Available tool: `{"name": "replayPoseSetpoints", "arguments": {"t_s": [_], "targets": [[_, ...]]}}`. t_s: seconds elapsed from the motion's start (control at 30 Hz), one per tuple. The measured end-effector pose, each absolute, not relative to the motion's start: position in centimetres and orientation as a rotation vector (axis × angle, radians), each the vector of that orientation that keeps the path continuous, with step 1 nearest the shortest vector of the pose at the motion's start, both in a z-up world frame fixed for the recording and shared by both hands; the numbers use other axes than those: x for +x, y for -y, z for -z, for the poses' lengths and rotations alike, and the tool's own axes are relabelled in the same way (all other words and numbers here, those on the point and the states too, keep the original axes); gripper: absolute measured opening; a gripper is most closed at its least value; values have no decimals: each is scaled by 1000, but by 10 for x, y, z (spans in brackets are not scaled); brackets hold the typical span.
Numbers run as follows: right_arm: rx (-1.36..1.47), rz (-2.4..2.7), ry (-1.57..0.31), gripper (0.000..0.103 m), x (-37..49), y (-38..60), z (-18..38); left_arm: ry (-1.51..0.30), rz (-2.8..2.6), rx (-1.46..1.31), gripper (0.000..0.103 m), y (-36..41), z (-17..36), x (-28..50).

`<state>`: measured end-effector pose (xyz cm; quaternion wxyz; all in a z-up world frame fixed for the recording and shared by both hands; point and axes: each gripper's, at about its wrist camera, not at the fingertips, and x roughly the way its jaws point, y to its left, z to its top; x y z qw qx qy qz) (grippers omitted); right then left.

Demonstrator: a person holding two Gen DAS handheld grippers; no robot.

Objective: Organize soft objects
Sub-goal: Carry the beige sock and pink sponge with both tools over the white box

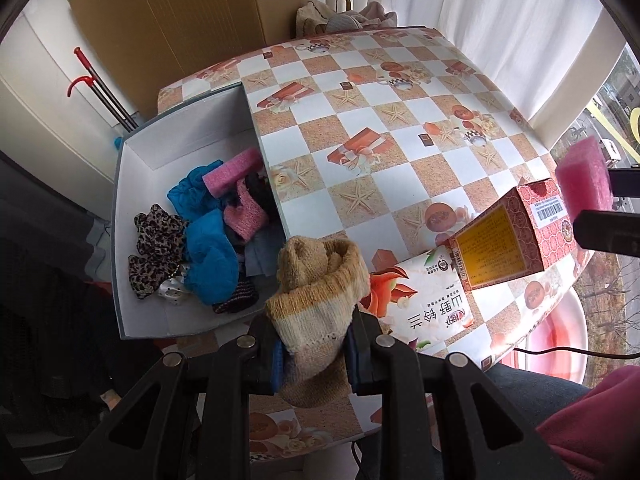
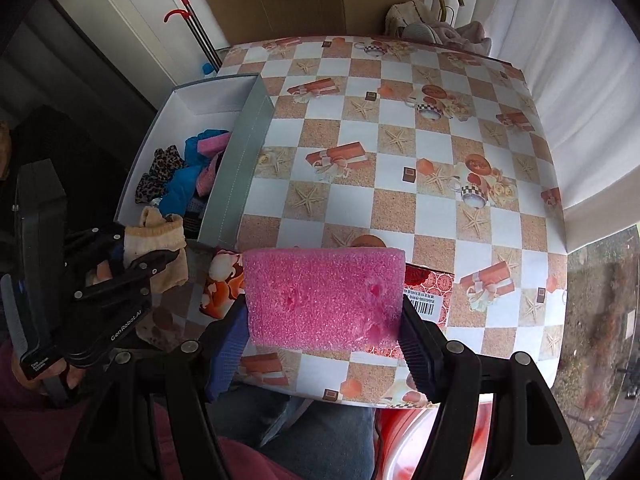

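My left gripper (image 1: 316, 354) is shut on a tan knitted sock (image 1: 316, 292), held above the table's near edge beside the grey storage box (image 1: 120, 248). Inside the box lie blue cloth (image 1: 208, 252), a leopard-print piece (image 1: 156, 248), a pink knit item (image 1: 245, 216) and a pink foam block (image 1: 232, 174). My right gripper (image 2: 324, 332) is shut on a second pink foam block (image 2: 324, 296), lifted over the near table edge. The left gripper (image 2: 132, 276) and the sock (image 2: 160, 240) also show at the left of the right wrist view.
A red carton (image 1: 508, 232) and a white printed packet (image 1: 424, 300) lie on the checkered table (image 1: 380, 128) near the front. Curtains hang behind and to the right. A red-handled pole (image 2: 192, 20) leans by the wall. A person's lap sits under the table edge.
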<state>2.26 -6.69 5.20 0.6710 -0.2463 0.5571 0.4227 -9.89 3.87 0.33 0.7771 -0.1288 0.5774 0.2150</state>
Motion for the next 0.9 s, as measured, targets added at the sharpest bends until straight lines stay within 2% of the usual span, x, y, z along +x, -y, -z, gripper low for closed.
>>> {"name": "replayPoseSetpoints", "arguments": {"t_s": [0.9], "targets": [[-645,-1112,-1227,71,19,6,-53,-1187,-698,-519,26,-101,-11,-139]]}}
